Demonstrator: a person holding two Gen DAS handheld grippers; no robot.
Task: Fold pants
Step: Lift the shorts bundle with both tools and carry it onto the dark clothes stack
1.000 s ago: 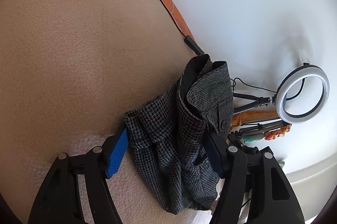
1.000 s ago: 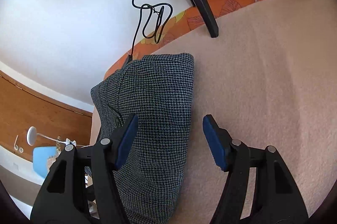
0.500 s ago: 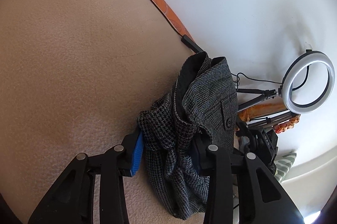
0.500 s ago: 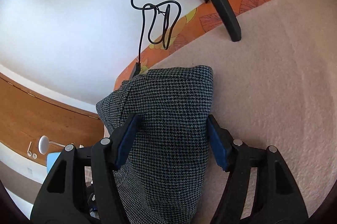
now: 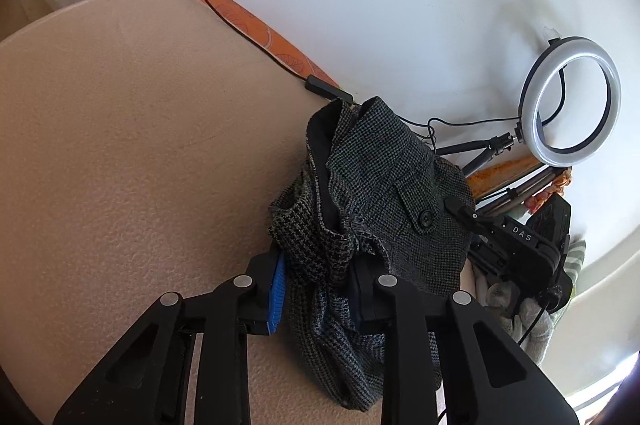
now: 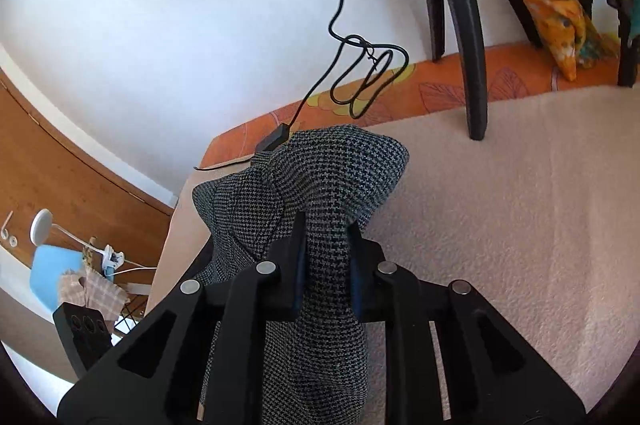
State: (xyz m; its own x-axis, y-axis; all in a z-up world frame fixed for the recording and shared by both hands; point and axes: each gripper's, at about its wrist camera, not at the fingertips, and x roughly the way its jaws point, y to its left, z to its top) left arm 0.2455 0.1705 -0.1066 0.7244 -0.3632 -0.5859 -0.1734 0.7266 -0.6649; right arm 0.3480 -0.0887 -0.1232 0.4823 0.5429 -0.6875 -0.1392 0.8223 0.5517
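Fingers of both the left gripper (image 5: 318, 283) and right gripper (image 6: 326, 261), spread a second ago, now clench bunched pants (image 5: 384, 181) on the beige bed (image 5: 120, 145); lifting to spread them looks next.

Left hand-held gripper (image 5: 316, 283): matte black linkage arms, silver round screws, blue ribbed pads (image 5: 277, 295). Right hand-held gripper (image 6: 326, 265): same black frame, silver screws, triangular cutouts, dark blue pads.

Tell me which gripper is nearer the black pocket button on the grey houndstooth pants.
Left. The left gripper clamps the pants just below the button; the right gripper clamps plain cloth, no button in view.
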